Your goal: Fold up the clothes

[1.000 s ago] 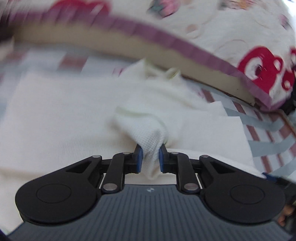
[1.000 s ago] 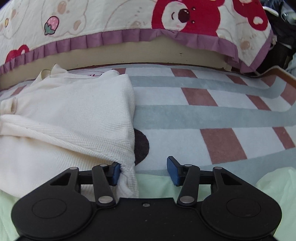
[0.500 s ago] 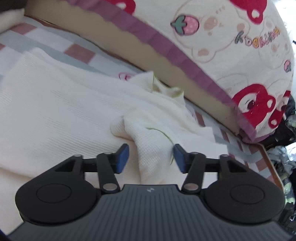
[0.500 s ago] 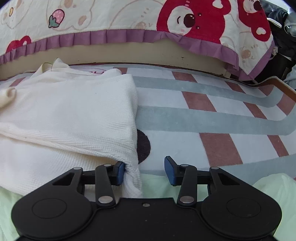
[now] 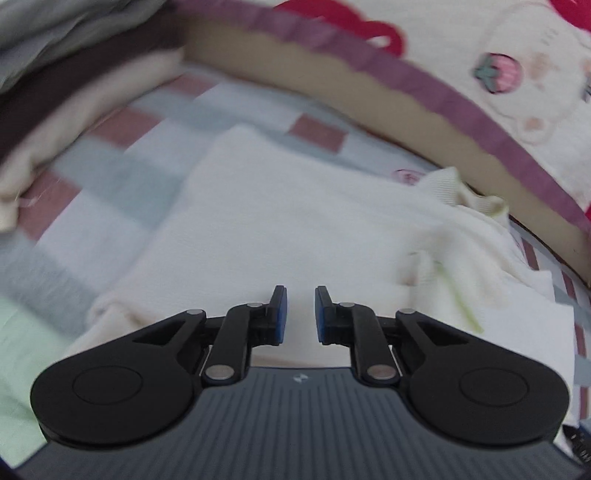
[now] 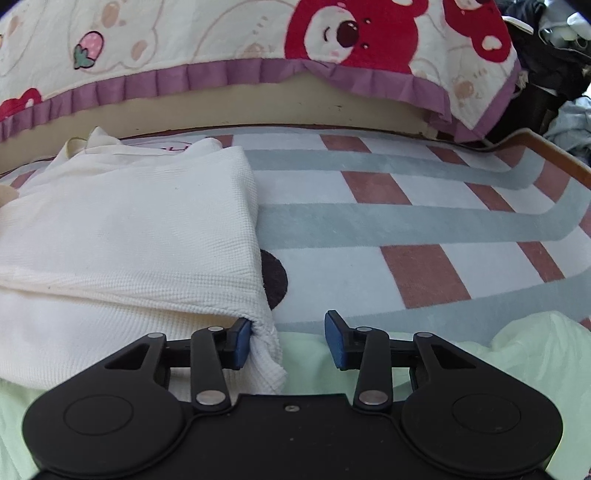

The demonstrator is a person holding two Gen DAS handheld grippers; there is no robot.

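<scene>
Cream waffle-knit top (image 6: 140, 229) on the striped rug (image 6: 406, 221): I'd say 1 fold in, more left. Left claw (image 5: 300, 309) just narrowed, empty; right claw (image 6: 288, 341) closing, apart, hem corner between.

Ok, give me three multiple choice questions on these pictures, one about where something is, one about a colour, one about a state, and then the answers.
1. Where does the cream garment lie?
A. on the striped rug
B. on top of the bear blanket
C. in a basket

2. What colour is the frill along the bear blanket?
A. green
B. purple
C. orange

3. How do the right gripper's jaws stand?
A. shut tight on the garment
B. apart, with the garment's corner against one pad only
C. shut on nothing

Answers: 1 A, the garment is spread over the striped rug. 2 B, the ruffled edge is purple. 3 B, the corner touches one pad and a clear gap separates it from the other.
</scene>
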